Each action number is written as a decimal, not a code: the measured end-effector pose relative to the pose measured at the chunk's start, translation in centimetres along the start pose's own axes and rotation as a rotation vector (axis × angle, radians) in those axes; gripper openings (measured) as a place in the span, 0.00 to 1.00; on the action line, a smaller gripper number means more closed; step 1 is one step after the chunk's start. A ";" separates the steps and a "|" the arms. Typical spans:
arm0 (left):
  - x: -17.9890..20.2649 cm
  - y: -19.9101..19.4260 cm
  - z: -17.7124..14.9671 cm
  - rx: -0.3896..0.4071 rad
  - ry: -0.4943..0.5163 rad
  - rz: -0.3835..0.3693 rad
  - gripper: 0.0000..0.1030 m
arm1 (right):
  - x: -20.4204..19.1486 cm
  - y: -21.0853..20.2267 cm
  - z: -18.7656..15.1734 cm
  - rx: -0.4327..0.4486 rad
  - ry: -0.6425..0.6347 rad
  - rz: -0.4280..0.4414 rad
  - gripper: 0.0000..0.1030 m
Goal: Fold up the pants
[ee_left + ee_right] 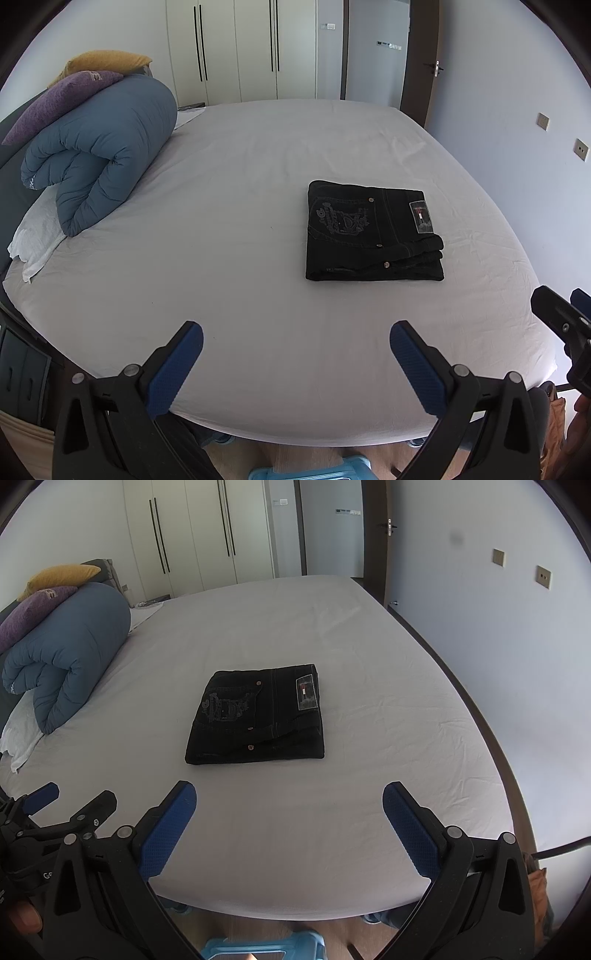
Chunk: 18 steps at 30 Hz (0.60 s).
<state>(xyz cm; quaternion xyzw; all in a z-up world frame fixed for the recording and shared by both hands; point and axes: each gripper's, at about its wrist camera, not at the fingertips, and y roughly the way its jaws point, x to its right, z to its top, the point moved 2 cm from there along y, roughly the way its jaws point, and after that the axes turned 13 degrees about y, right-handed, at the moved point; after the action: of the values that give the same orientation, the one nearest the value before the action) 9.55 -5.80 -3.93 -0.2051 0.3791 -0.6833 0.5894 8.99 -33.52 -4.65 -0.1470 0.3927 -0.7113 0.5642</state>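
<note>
White sheeting covers the bed [258, 295], which fills most of both views; pale wardrobes [240, 48] and a dark-framed door stand behind its far edge.

At the head-side edge lies a rolled blue duvet [99, 147] with a purple pillow [62, 99] and a yellow pillow [107, 61] stacked on it, and a white cloth [37, 240] under its near end.

The pants [258, 716], black denim, lie folded into a compact rectangle on the sheet, nearer the edge along the right-hand wall than the duvet edge and well apart from the duvet. A back pocket with pale embroidery and a small waistband label face up.

The left gripper [295, 354] is held level above the near edge of the bed, jaws spread wide, grasping nothing, blue pads [173, 373] clear of the sheet. The right gripper [290, 823] is posed likewise, jaws released and empty, pointed at the pants.

View differences: the left wrist view shows the right gripper at its right margin, with the pants offset to the right. The right wrist view centres the pants, shows the left gripper at its left margin with a thumb [26, 919] below it, and shows the dark bed frame along the wall-side edge. Both views show a light-blue stool [258, 949] on the floor below the near edge.
</note>
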 end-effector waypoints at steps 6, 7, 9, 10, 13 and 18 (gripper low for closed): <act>0.2 0.0 -0.1 -0.001 0.003 -0.003 1.00 | 0.0 0.0 0.0 0.000 0.000 0.000 1.00; 0.2 0.0 -0.1 -0.002 0.003 -0.004 1.00 | 0.0 0.0 0.0 0.000 0.000 -0.001 1.00; 0.2 0.0 -0.1 -0.002 0.004 -0.005 1.00 | 0.1 0.1 0.0 -0.004 0.000 -0.001 1.00; 0.2 0.0 -0.1 -0.003 0.004 -0.005 1.00 | 0.1 0.1 0.0 -0.005 0.000 0.000 1.00; 0.2 0.0 0.0 -0.002 0.003 -0.005 1.00 | 0.1 0.2 0.0 -0.006 -0.002 0.000 1.00; 0.4 0.0 -0.1 -0.002 0.008 -0.007 1.00 | 0.2 0.2 0.0 -0.007 -0.003 0.001 1.00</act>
<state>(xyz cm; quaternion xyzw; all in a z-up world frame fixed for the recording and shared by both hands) 9.43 -6.13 -4.05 -0.2044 0.3815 -0.6856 0.5853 9.10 -33.69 -4.80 -0.1497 0.3945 -0.7095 0.5645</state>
